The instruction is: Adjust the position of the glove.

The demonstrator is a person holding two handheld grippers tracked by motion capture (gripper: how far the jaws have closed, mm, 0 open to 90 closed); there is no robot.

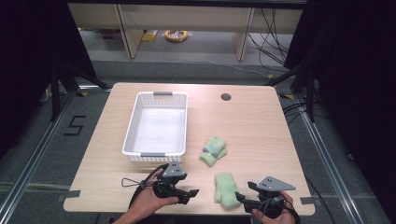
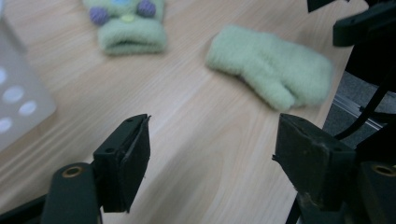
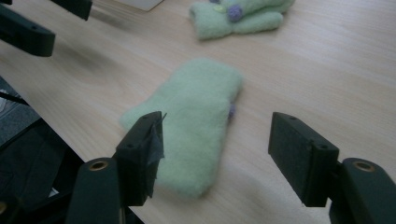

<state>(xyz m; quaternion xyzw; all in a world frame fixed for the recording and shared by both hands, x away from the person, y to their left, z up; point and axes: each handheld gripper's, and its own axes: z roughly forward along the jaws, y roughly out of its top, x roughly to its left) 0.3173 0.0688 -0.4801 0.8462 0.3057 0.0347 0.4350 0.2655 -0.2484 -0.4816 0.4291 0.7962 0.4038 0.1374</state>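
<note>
I hold my right gripper (image 1: 241, 198) low at the table's (image 1: 261, 126) near edge, jaws apart and clamped on nothing, pointing at the plain green mitten (image 3: 196, 123) lying flat just ahead. My left gripper (image 1: 192, 192), jaws also apart and empty, sits level beside that mitten. The second mitten (image 1: 213, 150), with purple dots, lies near the white basket (image 1: 132, 132).

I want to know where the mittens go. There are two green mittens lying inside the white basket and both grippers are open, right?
Not quite. The two green mittens lie on the wooden table, to the right of the white basket, which has nothing in it; the high view shows this. The left gripper and right gripper are indeed open.
</note>
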